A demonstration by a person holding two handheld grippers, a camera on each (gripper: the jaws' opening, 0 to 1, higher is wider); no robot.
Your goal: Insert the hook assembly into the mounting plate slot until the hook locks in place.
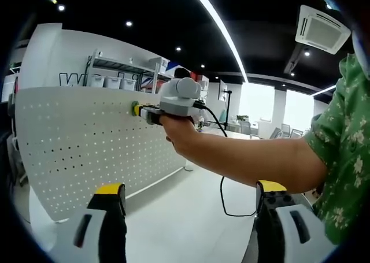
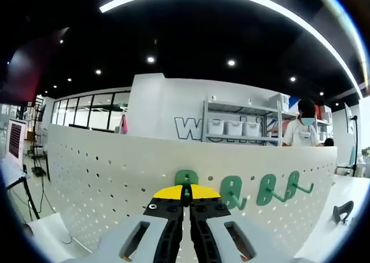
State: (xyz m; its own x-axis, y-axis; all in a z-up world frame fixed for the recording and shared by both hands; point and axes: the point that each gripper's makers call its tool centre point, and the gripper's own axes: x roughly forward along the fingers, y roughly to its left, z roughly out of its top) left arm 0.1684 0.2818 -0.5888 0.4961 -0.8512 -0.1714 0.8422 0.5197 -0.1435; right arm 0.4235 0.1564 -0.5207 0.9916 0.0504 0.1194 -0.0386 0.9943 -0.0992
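Note:
A white pegboard mounting plate (image 1: pixel 75 141) stands upright. In the right gripper view several green hooks (image 2: pixel 269 189) hang in a row on the pegboard (image 2: pixel 98 176). My right gripper (image 2: pixel 186 192) is shut, its yellow tips pressed up against the board. The leftmost green hook (image 2: pixel 185 177) shows just above the tips, with a sliver of green between the jaws. In the left gripper view the right gripper (image 1: pixel 137 108), held in a person's hand, touches the board near its top edge. My left gripper (image 1: pixel 190 188) hangs back from the board, open, with nothing between its jaws.
A black hook (image 2: pixel 342 211) lies on the white table to the right of the board. A black cable (image 1: pixel 222 188) trails from the right gripper down to the table. The person's arm (image 1: pixel 248 162) and green patterned sleeve cross the right side. Shelving (image 2: pixel 240 124) with bins stands behind.

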